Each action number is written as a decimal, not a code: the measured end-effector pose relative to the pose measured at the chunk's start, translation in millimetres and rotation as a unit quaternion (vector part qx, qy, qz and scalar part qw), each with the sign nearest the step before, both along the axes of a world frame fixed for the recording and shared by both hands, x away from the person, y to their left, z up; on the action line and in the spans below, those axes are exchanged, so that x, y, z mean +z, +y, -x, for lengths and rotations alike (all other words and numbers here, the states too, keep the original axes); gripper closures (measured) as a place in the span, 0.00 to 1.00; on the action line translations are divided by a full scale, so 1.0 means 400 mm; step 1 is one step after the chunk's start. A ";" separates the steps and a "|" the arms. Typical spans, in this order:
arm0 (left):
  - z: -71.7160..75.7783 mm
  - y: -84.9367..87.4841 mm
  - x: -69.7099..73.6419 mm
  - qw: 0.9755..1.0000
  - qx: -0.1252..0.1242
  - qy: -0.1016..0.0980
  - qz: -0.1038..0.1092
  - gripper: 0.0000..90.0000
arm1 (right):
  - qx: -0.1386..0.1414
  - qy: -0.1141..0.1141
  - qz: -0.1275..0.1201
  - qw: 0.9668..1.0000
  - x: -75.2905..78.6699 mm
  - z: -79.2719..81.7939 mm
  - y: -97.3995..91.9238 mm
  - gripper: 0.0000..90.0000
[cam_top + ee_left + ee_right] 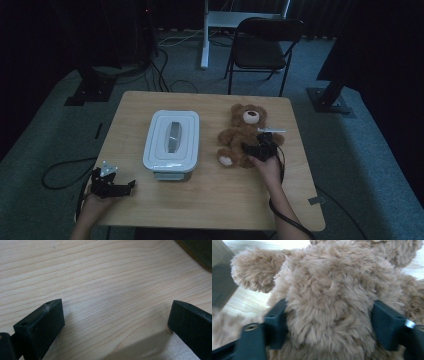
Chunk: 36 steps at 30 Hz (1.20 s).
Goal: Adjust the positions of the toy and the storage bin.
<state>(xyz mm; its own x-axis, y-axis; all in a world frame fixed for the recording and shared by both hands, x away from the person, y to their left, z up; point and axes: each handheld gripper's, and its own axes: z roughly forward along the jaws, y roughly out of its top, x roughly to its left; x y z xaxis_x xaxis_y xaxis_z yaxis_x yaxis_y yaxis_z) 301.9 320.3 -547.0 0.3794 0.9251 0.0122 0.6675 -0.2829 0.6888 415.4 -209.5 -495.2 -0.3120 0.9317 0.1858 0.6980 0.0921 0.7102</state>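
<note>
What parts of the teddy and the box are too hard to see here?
- Teddy bear, high view: the right tool and the hand cover its lower body, and the dim light hides small details.
- Teddy, right tool view: its face is cut off by the top edge, and fur hides the tool's pad faces.
- White box, high view: the lid hides whatever is inside.
- Left tool, left tool view: its body is cut off by the bottom edge.

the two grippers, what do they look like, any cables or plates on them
Both are black two-jaw tools. The left gripper carries a grey three-cornered plate on top; its jaws are thick, blocky and matte black, with small screw holes. The right gripper has a pale flat bar across its top and a black cable trailing back along the bare forearm.
</note>
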 end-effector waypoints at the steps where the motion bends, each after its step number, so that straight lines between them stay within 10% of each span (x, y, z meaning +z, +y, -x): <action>1: 0.000 0.000 0.000 1.000 0.000 0.000 0.000 0.01 | 0.000 -0.003 0.002 1.000 0.001 0.002 -0.001 0.45; 7: 0.000 0.000 0.000 1.000 0.000 0.000 0.000 0.01 | -0.011 -0.023 0.002 1.000 0.020 0.008 -0.014 0.72; 15: 0.000 0.000 0.000 1.000 0.000 0.000 0.000 0.01 | -0.027 -0.029 -0.002 0.999 0.060 -0.026 -0.061 0.80; 28: 0.000 0.000 0.000 1.000 0.000 0.000 0.000 0.01 | -0.060 -0.040 0.036 0.997 0.130 -0.115 -0.160 0.80; 31: 0.000 0.000 0.000 1.000 0.000 0.000 0.000 0.01 | -0.083 -0.019 0.066 0.994 0.097 -0.142 -0.175 0.78; 36: -0.001 0.000 0.000 1.000 0.000 0.001 0.000 0.01 | -0.082 -0.016 0.042 0.996 0.053 -0.135 -0.196 0.59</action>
<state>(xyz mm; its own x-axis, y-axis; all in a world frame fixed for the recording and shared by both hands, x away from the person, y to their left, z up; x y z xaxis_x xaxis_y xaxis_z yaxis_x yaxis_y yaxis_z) 302.1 320.3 -546.9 0.3797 0.9250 0.0120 0.6681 -0.2832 0.6881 469.5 -287.7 -474.0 -0.1592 0.9823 0.0983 0.6858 0.0384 0.7268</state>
